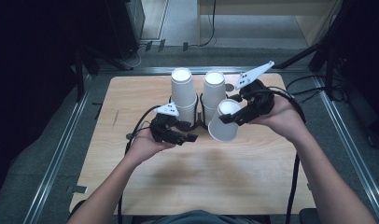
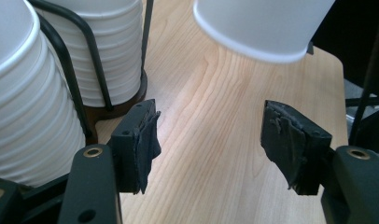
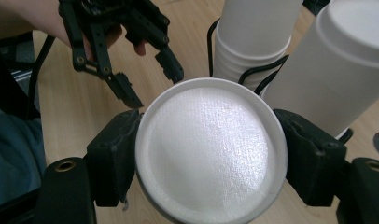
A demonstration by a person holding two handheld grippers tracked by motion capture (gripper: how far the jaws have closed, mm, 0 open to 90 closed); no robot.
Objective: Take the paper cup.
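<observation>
Dark floor and rails frame a pale wooden table (image 1: 178, 186) whose far edge carries two cup stacks (image 1: 183, 93) in a wire holder (image 2: 92, 56). Just before them, near the table's middle, the right gripper (image 1: 225, 120) clamps a single paper cup (image 1: 223, 122) by its sides, upside down and tilted. The left gripper (image 1: 191, 138) hangs unclenched with nothing between its pads. Best to level the cup and steady it before letting go — crushing looks a risk. The holder's base is mostly hidden, and whether the cup touches the table can't be made out.
</observation>
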